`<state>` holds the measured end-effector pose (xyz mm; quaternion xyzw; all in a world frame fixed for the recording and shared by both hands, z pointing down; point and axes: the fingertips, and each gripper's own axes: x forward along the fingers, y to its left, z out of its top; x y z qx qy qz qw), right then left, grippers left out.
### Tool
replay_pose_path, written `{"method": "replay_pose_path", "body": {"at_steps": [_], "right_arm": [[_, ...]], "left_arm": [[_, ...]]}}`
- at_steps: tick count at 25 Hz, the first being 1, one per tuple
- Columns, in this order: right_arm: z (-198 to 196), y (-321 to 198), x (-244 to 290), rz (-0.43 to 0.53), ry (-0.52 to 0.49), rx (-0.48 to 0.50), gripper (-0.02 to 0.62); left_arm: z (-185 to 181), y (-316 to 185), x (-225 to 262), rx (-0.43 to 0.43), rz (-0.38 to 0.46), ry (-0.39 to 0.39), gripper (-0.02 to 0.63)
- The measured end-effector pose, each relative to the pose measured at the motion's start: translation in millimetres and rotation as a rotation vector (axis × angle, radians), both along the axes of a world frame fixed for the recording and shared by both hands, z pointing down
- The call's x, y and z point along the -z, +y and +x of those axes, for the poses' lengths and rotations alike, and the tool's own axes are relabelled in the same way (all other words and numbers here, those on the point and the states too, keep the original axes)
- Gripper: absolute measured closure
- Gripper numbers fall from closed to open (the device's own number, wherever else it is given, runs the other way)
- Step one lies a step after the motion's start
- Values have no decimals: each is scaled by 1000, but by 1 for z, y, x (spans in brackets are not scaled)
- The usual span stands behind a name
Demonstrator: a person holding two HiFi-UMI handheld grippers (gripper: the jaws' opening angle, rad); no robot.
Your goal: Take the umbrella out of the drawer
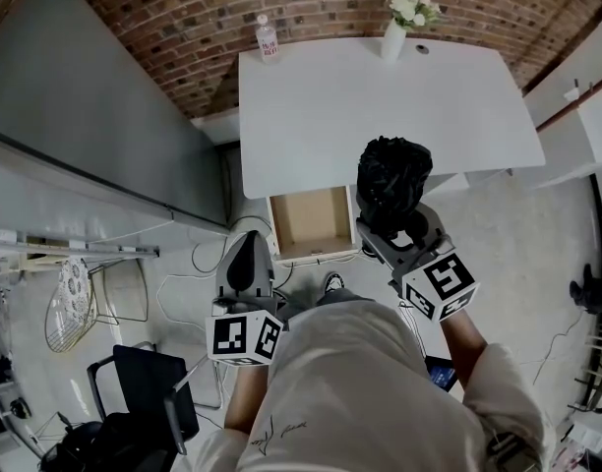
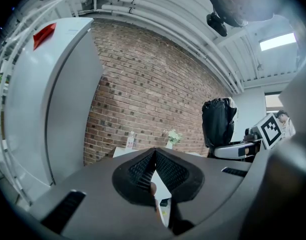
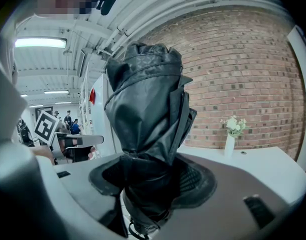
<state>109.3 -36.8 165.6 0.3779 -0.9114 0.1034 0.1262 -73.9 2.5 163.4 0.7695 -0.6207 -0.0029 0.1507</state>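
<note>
At frame centre, the right gripper (image 1: pixel 395 228) pinches the black umbrella (image 1: pixel 391 177) over the table (image 1: pixel 380 116) edge. The left gripper (image 1: pixel 250 252), jaws pressed together, sits beside the open drawer (image 1: pixel 311 220). The bottle (image 1: pixel 268 39) label is unreadable.

The head view looks steeply down from above the person onto the table (image 1: pixel 380 106) and open drawer (image 1: pixel 311 222). Each gripper view sits close behind its own jaws, facing almost level toward the brick wall (image 2: pixel 153 99). All three share table, wall and vase (image 1: pixel 393 39).

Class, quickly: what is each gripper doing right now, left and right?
Left gripper: closed, nothing between its jaws.
Right gripper: closed on the folded black umbrella.
</note>
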Motion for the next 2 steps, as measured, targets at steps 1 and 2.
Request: {"method": "replay_pose_path", "body": {"at_steps": [1,2], "right_arm": [[-1,-1,1,2,-1,4,339],[-1,-1,2,4,-2,8,339]], "left_arm": [[0,0,0,1,0,0,588],[0,-1,0,1,-1,0,588]]}}
